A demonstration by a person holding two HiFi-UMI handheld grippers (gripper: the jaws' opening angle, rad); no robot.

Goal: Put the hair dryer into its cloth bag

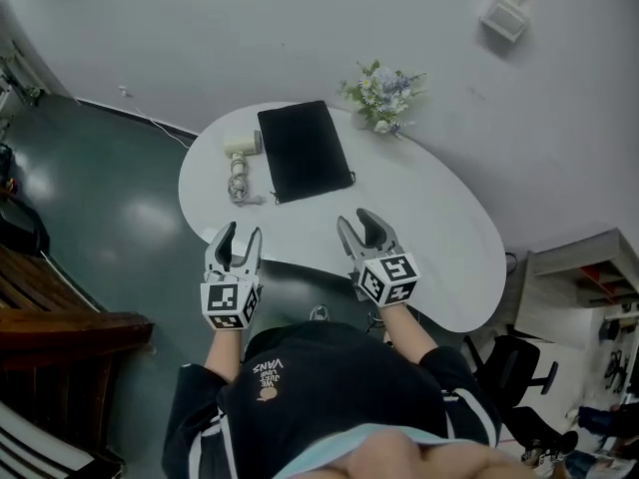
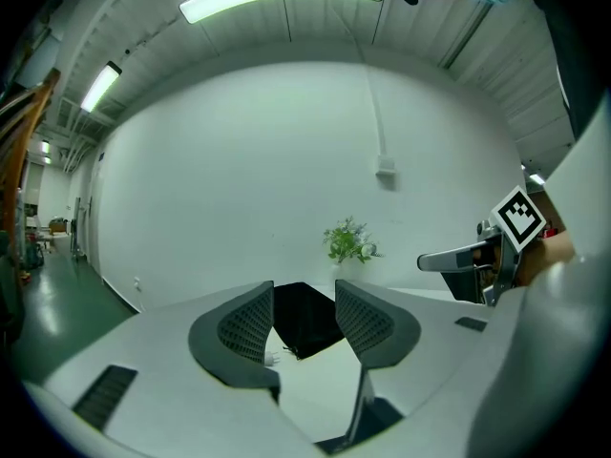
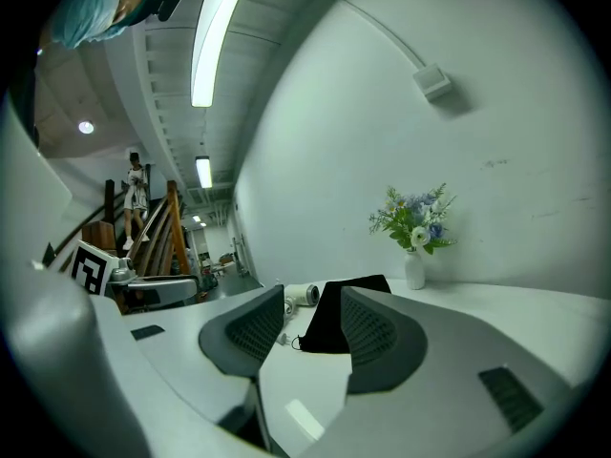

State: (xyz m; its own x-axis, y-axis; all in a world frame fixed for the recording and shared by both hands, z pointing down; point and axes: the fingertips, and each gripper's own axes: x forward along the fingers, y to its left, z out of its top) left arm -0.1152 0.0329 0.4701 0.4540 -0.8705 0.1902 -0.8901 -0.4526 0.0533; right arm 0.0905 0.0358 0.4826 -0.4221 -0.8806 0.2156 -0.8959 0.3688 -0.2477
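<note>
Left gripper (image 1: 240,231): held at the near edge of the table, pointing across it. The jaws stand apart, and nothing is between them but a far-off view of the bag.

Hair dryer (image 1: 243,146): white, lying on its side on the far left part of the tabletop. It is outside the bag and just beside the bag's left edge, well apart from both grippers.

Cord (image 1: 238,183): bundled on the table on the near side of the dryer.

Cloth bag (image 1: 304,150): black, lying flat on the far part of the table just right of the dryer. A bit of drawstring shows at its near edge.

Right gripper (image 1: 357,223): over the table nearer the person than the bag, pointing towards it. The jaws are spread wide and empty; the bag and the dryer show beyond them.

Table (image 1: 429,228): white with rounded edges, standing against the white wall.

Flowers (image 1: 382,96): a small bunch in a white vase at the table's far edge, to the right of the bag.
</note>
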